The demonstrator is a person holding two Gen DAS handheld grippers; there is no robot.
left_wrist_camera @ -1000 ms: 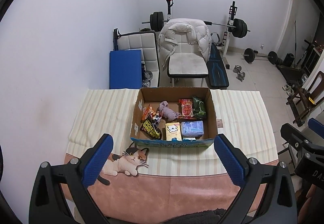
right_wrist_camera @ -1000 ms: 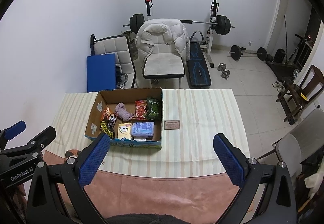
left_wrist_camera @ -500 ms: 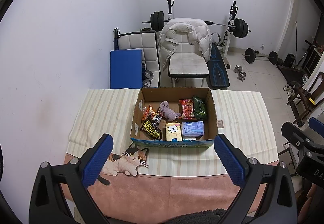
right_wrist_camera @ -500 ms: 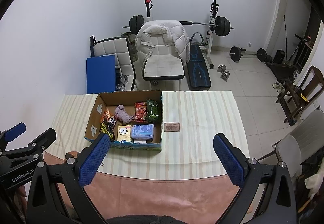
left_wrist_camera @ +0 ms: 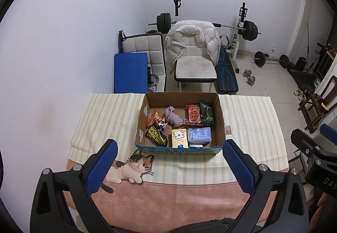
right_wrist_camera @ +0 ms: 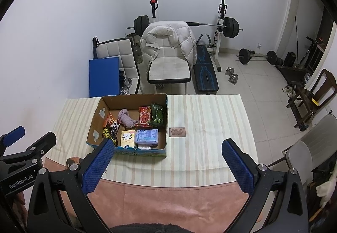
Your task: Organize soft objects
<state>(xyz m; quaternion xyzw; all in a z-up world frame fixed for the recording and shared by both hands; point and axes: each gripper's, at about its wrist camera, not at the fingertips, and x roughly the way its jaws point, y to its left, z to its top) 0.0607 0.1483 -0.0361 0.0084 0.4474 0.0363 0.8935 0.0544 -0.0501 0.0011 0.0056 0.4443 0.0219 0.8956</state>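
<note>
An open cardboard box [left_wrist_camera: 220,110] [right_wrist_camera: 95,119] stands on a striped tablecloth. It holds a lilac cloth [left_wrist_camera: 173,118] [right_wrist_camera: 127,119], a red packet [left_wrist_camera: 193,114], a green packet [left_wrist_camera: 207,113], a yellow tissue pack [left_wrist_camera: 179,138], a blue wipes pack [left_wrist_camera: 199,135] and a black shoe-wipes packet [left_wrist_camera: 155,137]. My left gripper [left_wrist_camera: 168,161] is open and empty, above the table's near edge in front of the box. My right gripper [right_wrist_camera: 168,159] is open and empty, to the right of the box's front.
A cat picture [left_wrist_camera: 130,167] lies on the cloth at the front left. A small brown card [right_wrist_camera: 177,131] lies right of the box. Behind the table are a white chair with a jacket [left_wrist_camera: 194,51], a blue mat [left_wrist_camera: 130,72] and a weight bench.
Both grippers have drifted slightly; in the right wrist view the box has shifted down and toward the left finger. Nothing was taken hold of.
</note>
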